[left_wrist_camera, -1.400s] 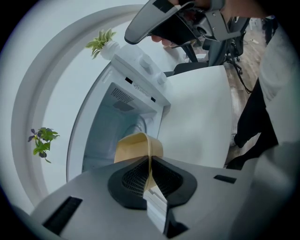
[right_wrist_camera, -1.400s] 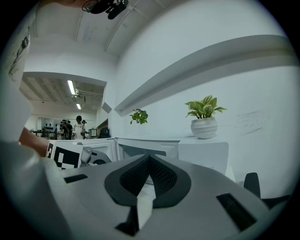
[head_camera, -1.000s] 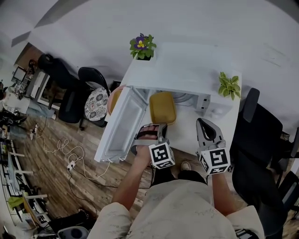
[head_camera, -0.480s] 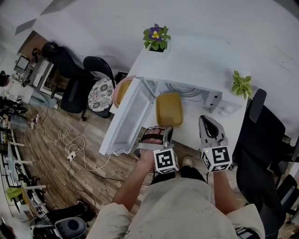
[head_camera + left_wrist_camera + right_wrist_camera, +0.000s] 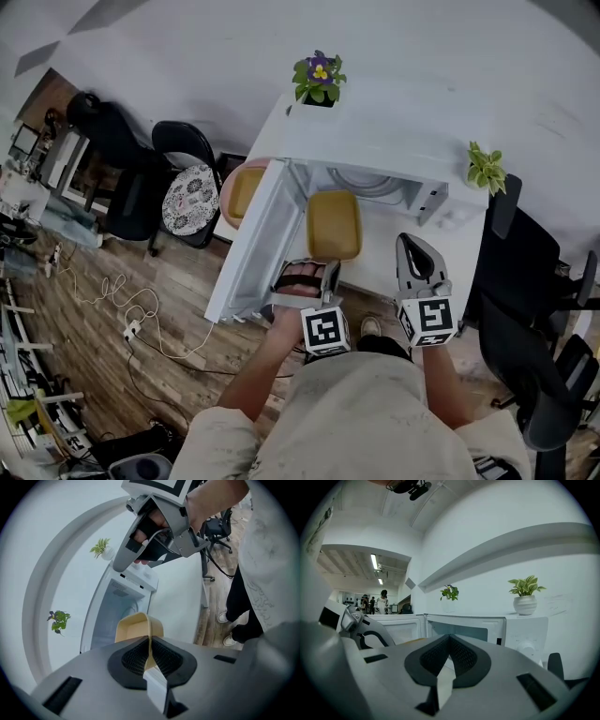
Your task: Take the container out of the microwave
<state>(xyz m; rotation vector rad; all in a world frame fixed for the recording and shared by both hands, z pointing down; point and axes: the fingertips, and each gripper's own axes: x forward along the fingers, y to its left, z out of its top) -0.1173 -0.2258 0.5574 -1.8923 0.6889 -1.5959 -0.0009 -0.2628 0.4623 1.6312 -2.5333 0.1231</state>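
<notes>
- desk (image 5: 380, 258): white and carries everything. Bare strip in front of the oven; its near edge runs at 6 o'clock, close to the person.
- microwave (image 5: 384, 141): cavity open, and nothing shows inside it from here.
- door (image 5: 258, 244): swung fully out, at 9 o'clock of the load.
- container (image 5: 335, 225): yellow and already out of the cavity, just in front of the opening over the desk. Can't tell if its base touches the desk.
- left tongs (image 5: 326, 269): clenched on the container's near rim at its 6 o'clock, with only the thin wall between the pads.
- right tongs (image 5: 410, 248): clenched on nothing, at 3 o'clock of the left pair, apart from the container.
- Risks, my read:
  - The pinch is on one side of a thin rim, so the far end can sag or pivot and the wall can slide out of the pads.
  - Any swing toward 9 o'clock clips the open door.
  - Setting it down too near the 6 o'clock edge lets it tip off the desk.
  - The right pair gives no support, so there's no backup if the rim slips.
</notes>
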